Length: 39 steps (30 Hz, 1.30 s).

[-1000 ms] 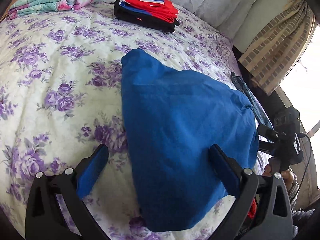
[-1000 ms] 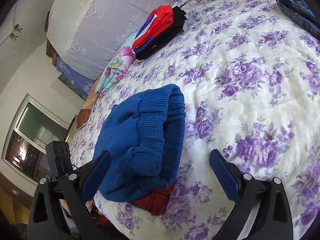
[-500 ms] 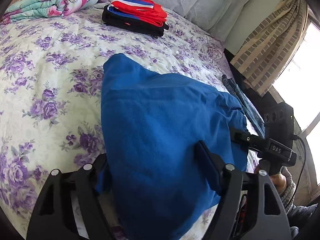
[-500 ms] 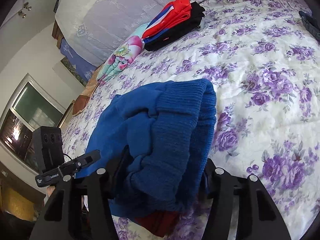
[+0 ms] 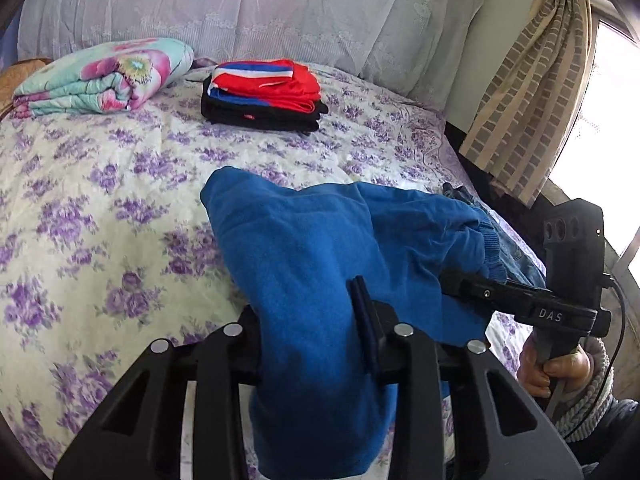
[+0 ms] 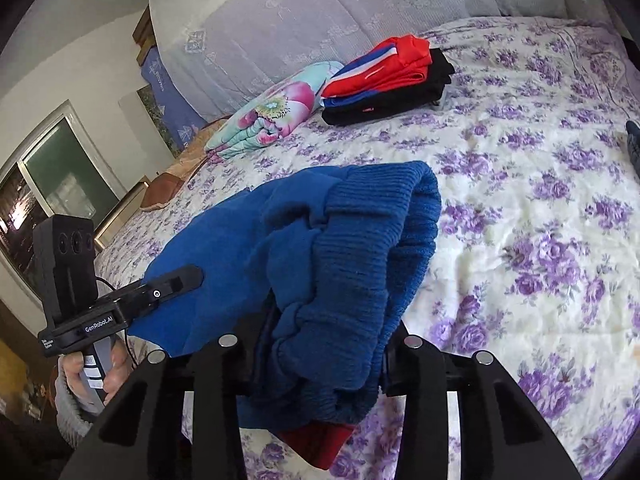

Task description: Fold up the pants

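Left wrist view, going left to right: folded floral quilt [image 5: 100, 76] and stack of folded clothes [image 5: 262, 94] are sitting well back near the pillows, so I am reading the open middle of the bed [image 5: 80, 208] as my working area. Blue pants [image 5: 320, 248] are lying at the near edge, bunched, one end peaking toward the stack. My left hand-held gripper [image 5: 312, 332] is closing on a thick fold of them, cloth filling the gap between the jaws; I am taking this side so the garment can be raised and spread, as I judge it. Further right, my right hand-held gripper [image 5: 460, 280] is biting into the ribbed end of the same pants, and my hand [image 5: 548, 364] is wrapping its handle.

Right wrist view: its jaws are likewise closing, with the ribbed waistband [image 6: 360, 280] bunched between them. Something red [image 6: 316, 444] is showing under the pants; I cannot identify it. Two grips well apart should keep the cloth taut for folding.
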Each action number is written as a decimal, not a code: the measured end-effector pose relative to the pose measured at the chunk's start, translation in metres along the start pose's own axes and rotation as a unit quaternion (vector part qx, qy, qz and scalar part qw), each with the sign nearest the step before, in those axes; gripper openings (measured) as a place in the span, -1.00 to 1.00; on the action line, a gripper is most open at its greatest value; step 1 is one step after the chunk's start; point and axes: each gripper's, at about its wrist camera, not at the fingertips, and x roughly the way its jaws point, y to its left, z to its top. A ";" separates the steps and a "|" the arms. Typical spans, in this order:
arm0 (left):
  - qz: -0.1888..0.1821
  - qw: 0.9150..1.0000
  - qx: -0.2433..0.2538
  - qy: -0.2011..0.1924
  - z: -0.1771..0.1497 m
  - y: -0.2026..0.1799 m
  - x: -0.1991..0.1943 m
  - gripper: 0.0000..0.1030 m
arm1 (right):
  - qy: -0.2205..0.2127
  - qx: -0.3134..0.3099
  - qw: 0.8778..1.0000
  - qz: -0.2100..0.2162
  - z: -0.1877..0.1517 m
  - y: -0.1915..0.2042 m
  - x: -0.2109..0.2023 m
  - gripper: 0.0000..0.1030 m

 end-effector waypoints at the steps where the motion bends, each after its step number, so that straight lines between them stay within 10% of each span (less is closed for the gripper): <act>1: -0.002 1.000 0.000 -0.002 0.010 0.000 -0.001 -0.37 | -0.007 0.000 1.000 0.002 0.009 0.000 -0.002 -0.22; 13: 0.004 0.996 0.061 -0.069 0.194 -0.020 0.016 -0.37 | -0.114 -0.039 0.993 -0.021 0.182 -0.003 -0.019 -0.23; 23: 0.038 0.993 0.046 -0.101 0.357 0.009 0.098 -0.37 | -0.170 -0.047 0.983 -0.051 0.354 -0.047 0.055 -0.23; 35: 0.094 0.995 -0.040 0.002 0.372 0.131 0.313 -0.30 | -0.093 -0.043 0.986 -0.129 0.377 -0.155 0.267 -0.02; 39: 0.076 0.995 -0.054 -0.025 0.362 0.145 0.326 -0.09 | -0.113 -0.030 0.987 -0.113 0.369 -0.173 0.280 0.09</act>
